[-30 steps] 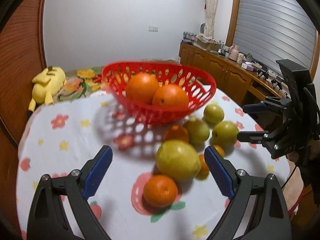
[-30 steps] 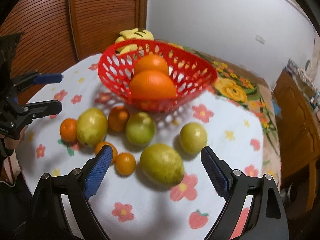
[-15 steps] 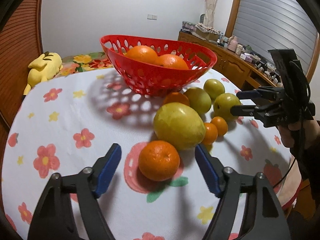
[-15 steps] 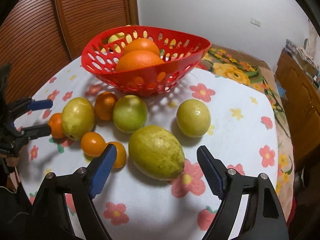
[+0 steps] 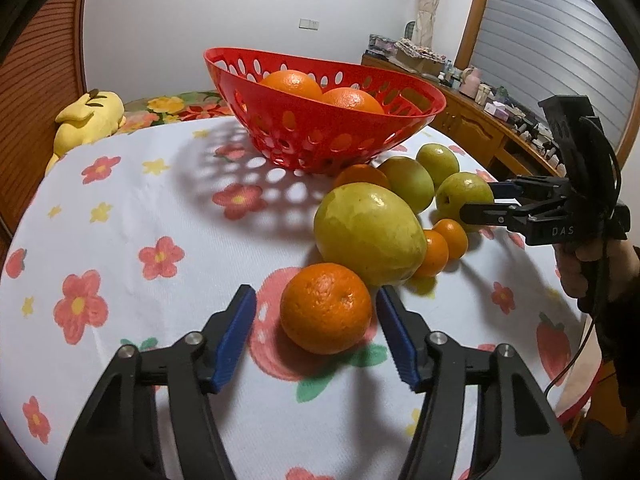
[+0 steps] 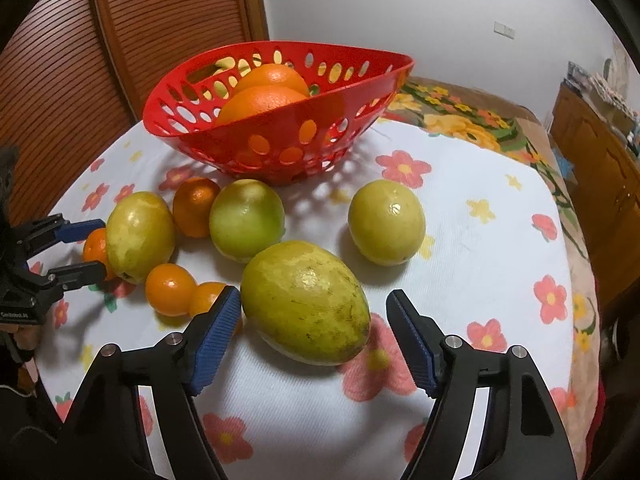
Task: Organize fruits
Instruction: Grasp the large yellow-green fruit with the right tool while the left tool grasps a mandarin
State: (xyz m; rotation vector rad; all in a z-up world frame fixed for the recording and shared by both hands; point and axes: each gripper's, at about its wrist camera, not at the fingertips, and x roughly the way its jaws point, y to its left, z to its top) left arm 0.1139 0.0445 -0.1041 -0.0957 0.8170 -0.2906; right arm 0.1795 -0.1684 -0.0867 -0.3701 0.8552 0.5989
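A red perforated basket [image 5: 320, 120] [image 6: 280, 120] holds two oranges [image 5: 294, 82] on the flowered tablecloth. Several green-yellow fruits and small oranges lie in front of it. My left gripper [image 5: 314, 320] is open, its jaws on either side of a small orange [image 5: 326, 308] without touching it; a large green-yellow fruit [image 5: 368, 232] sits just behind. My right gripper [image 6: 314, 322] is open around another large green-yellow fruit [image 6: 306, 302], apart from it. Each gripper shows in the other's view, the right [image 5: 486, 202] and the left [image 6: 86, 246].
The round table [image 5: 120, 220] has a white cloth with red flowers. A yellow plush toy [image 5: 90, 118] lies beyond its far left edge. A wooden sideboard [image 5: 480, 128] with clutter stands at the right. A slatted wooden door [image 6: 80, 60] stands behind the table.
Both grippers have moved down and forward. The left now brackets the small orange and the right brackets the large green-yellow fruit. Jaws have narrowed a little.
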